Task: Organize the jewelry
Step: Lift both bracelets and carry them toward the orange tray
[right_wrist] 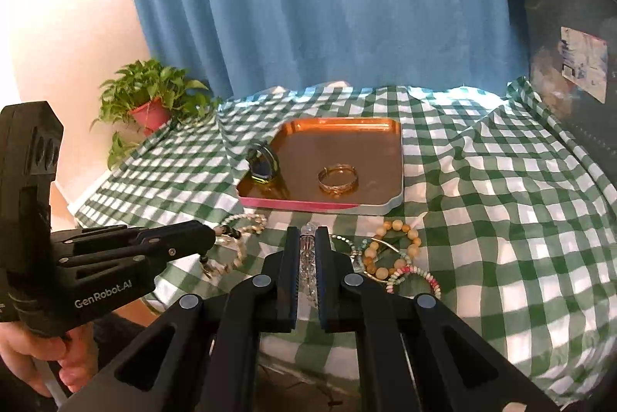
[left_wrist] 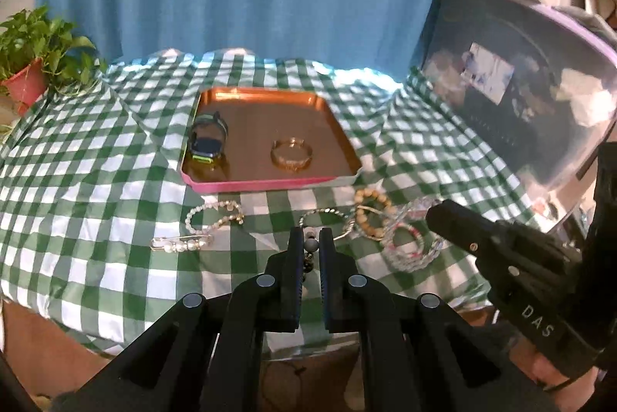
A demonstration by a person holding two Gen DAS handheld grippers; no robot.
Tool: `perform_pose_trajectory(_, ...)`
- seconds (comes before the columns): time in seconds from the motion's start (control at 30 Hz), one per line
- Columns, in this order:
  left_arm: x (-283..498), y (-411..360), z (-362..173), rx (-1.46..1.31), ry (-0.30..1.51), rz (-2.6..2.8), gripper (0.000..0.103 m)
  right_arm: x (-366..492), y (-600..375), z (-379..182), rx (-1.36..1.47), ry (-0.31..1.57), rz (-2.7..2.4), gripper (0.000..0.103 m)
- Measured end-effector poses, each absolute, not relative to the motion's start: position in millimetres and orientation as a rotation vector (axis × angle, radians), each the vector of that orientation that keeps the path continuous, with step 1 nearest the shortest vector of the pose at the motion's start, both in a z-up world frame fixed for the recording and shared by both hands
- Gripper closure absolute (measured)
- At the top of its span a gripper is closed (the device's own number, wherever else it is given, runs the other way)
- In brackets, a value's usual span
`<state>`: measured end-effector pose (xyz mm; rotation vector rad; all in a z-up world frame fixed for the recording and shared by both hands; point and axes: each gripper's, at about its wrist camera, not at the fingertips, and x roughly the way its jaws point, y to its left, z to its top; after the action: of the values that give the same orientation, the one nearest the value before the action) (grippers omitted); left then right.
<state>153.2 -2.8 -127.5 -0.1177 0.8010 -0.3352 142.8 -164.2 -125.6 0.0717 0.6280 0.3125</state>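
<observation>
Left gripper [left_wrist: 310, 238] pinching a dark beaded bracelet [left_wrist: 311, 245], right gripper [right_wrist: 307, 238] pinching a clear crystal bracelet [right_wrist: 307, 259], copper tray [right_wrist: 397, 157] behind

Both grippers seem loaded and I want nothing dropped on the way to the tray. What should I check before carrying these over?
1. Left gripper shut on the dark-and-pale bead strand: ok.
2. Right gripper shut on the clear bead strand: ok.
3. Free room in the tray between the watch and the gold bangle: ok.
4. Hanging strand ends clear of the wooden bead bracelet on the cloth: cannot tell.
5. Grippers apart from each other: ok.
</observation>
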Motion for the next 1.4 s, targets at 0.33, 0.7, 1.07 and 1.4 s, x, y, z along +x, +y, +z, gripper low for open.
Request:
perform_pose_trajectory(0.33,97.3,19.1,-53.6,-0.113,0.645,-0.312,0.095,81.4,-142.8,-65.3,0.011,0.506,0.325,0.097)
perform_pose_trajectory(0.7,38.8,12.1,15.3,-0.052,0.475,-0.353,0.095,25.1,-127.8,-5.3,-0.018,0.354,0.381,0.097)
perform_pose_trajectory(1.07,43.9,13.5,21.9,0.012,0.434,-0.317,0.095,24.1,-117.3,4.6,-0.015,0.313,0.427,0.096)
perform_pose_trajectory(1.4,88.3,12.7,-9.6,-0.01,0.51,-0.299,0.095,66.1,-107.6,-17.2,-0.009,0.372,0.455,0.096)
